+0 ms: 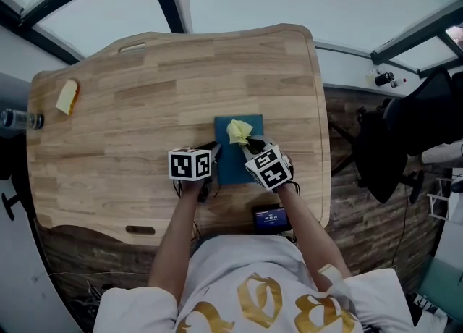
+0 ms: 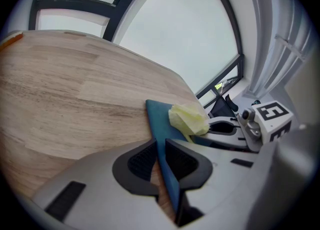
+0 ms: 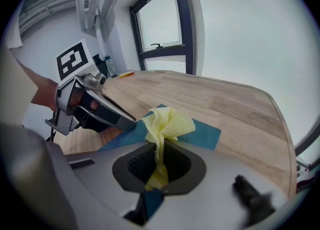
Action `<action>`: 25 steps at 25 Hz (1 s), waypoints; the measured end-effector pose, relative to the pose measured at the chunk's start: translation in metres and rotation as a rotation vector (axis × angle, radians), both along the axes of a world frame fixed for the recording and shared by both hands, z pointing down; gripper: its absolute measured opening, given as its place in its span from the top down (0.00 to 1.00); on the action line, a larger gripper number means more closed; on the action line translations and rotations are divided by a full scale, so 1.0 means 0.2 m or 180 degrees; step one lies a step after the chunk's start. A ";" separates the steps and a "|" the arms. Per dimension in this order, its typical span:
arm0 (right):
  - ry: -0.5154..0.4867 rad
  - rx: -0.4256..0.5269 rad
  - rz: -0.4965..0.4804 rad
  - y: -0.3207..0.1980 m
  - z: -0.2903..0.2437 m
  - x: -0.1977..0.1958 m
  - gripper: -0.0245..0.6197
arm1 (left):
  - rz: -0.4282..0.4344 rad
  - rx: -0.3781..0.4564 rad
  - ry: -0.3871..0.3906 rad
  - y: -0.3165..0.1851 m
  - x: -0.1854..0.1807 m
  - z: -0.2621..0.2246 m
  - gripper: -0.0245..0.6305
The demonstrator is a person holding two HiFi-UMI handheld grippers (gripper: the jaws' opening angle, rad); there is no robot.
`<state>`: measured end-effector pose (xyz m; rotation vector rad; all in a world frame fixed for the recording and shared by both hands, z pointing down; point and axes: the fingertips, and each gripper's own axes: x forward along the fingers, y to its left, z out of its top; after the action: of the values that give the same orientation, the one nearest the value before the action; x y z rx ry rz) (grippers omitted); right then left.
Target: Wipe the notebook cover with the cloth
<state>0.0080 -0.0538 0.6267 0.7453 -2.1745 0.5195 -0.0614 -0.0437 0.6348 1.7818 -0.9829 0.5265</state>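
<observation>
The left gripper [image 2: 161, 161] is seen with its jaws closed on the blue notebook [image 2: 159, 119], pinching the cover's thin edge at the book's 9 o'clock side. The right gripper [image 3: 159, 161] is clamped on a yellow cloth [image 3: 169, 121]. Only a narrow tail of it is caught between the pads, and the rest is bunched in a loose wad ahead of the jaws.

From the head view, the left gripper [image 1: 214, 153] and right gripper [image 1: 250, 145] are set close together over the notebook [image 1: 233, 166]. The book lies flat on the wooden table [image 1: 130, 107], toward 4 o'clock from the table's middle. The cloth [image 1: 239, 132] rests on the cover's 12 o'clock end.

Several slips are judged possible:
- The cloth could be dragged out of the jaws on a firm stroke, since so little of it is gripped.
- With the cloth wadded, only a small patch would be wiped and parts of the cover missed.
- The book could pivot, or its cover be lifted, because it is held by one edge only.
- A stroke toward 9 o'clock could bring the two grippers into contact.

A small yellow object [image 1: 67, 96] lies well apart at 10 o'clock.
</observation>
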 end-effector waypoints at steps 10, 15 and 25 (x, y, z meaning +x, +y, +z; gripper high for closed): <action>-0.0082 -0.0066 -0.0233 0.13 0.01 -0.03 0.90 | 0.0003 0.0052 -0.0037 -0.01 -0.01 -0.02 0.86; -0.0126 -0.0097 -0.0360 0.21 0.00 -0.05 0.90 | 0.0007 0.0067 -0.0043 -0.01 0.00 -0.02 0.86; -0.0222 -0.0232 -0.0635 0.36 -0.01 -0.05 0.90 | 0.0007 0.0079 -0.0061 -0.01 0.00 -0.02 0.86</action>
<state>-0.0028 0.0175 0.6256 0.4709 -2.2514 0.5245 -0.0622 -0.0454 0.6315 1.8030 -1.0048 0.5355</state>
